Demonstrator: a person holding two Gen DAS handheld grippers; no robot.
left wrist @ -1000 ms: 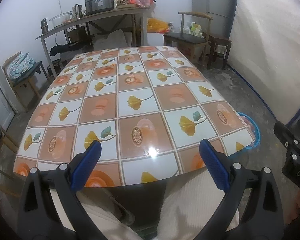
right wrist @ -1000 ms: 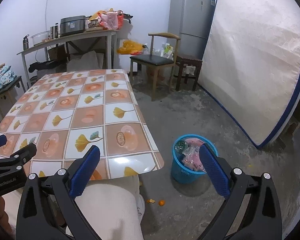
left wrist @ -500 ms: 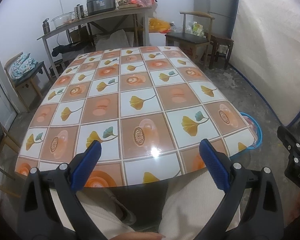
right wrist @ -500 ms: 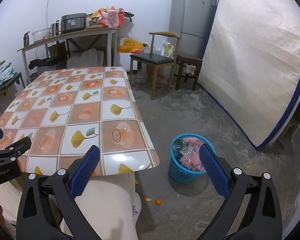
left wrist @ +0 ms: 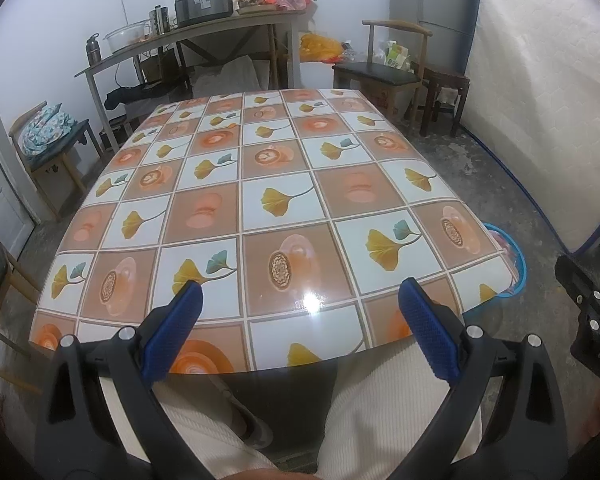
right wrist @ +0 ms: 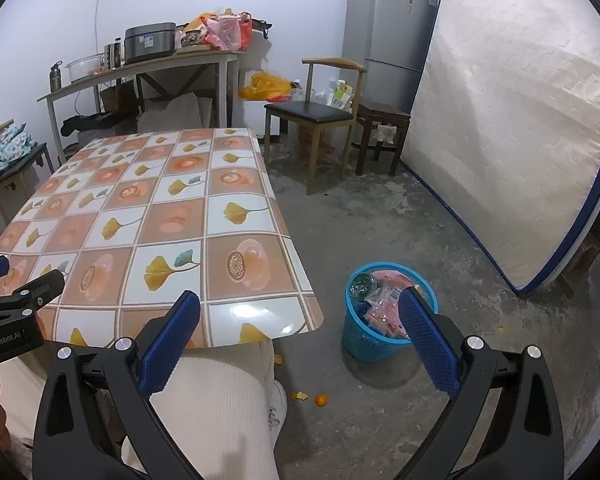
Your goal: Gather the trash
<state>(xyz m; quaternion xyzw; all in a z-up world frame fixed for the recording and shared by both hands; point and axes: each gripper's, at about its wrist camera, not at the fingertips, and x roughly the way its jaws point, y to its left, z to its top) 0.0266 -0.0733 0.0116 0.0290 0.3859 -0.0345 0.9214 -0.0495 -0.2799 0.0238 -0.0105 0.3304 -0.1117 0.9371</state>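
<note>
A blue plastic bin (right wrist: pixel 364 340) full of wrappers and other trash stands on the floor right of the table's near corner; only its rim (left wrist: pixel 518 268) peeks past the table edge in the left wrist view. My left gripper (left wrist: pixel 300 332) is open over the near edge of the tiled-pattern table (left wrist: pixel 276 208), holding nothing. My right gripper (right wrist: pixel 300 336) is open too, empty, held above the floor between the table corner (right wrist: pixel 300 320) and the bin. A small orange fruit (right wrist: pixel 321 400) and peel scraps (right wrist: pixel 300 395) lie on the floor near a shoe.
A person's legs in cream trousers (right wrist: pixel 220 412) sit under the table. A mattress (right wrist: pixel 520 128) leans on the right wall beside a fridge (right wrist: pixel 388 28). A chair (right wrist: pixel 320 116), a stool (right wrist: pixel 382 120) and a cluttered side table (right wrist: pixel 148 68) stand at the back.
Both grippers have drawn back and up a little, so the table and bin look slightly farther away. Both stay open and empty.
</note>
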